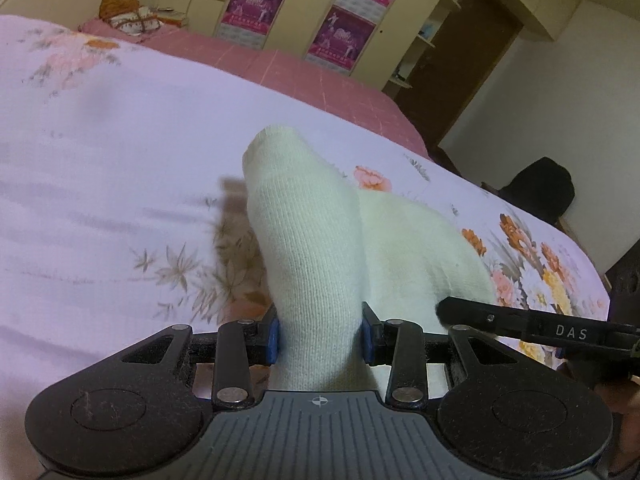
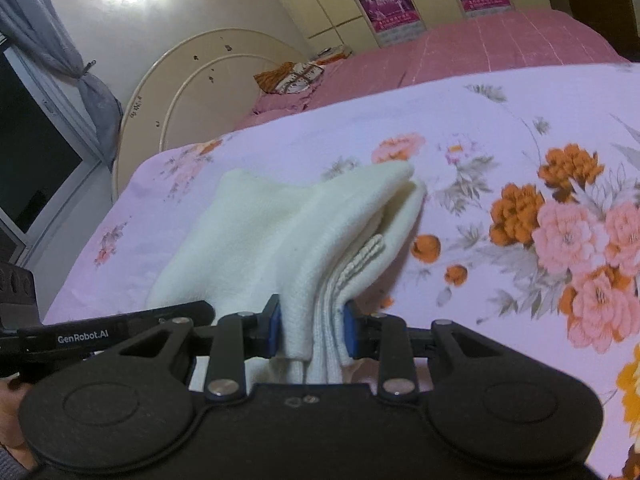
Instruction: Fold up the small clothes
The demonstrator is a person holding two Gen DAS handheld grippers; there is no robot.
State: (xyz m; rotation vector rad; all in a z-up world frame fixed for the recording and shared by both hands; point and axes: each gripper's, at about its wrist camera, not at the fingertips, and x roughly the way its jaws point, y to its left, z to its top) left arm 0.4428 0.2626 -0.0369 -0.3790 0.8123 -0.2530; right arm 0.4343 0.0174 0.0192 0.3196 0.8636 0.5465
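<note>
We hold both tongs low over the bed (image 1: 120, 152), side by side. Our left tongs (image 1: 320, 334) are clamped on a cream sock (image 1: 308, 240), its toe rising above the floral sheet (image 2: 500, 128). Our right tongs (image 2: 312, 328) pinch the bunched white sock layers (image 2: 332, 232), which drape onto the sheet.

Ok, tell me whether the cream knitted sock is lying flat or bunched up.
Bunched up and lifted. The cream knitted sock is gathered in layered folds between the right gripper, and the left gripper pinches another part.
</note>
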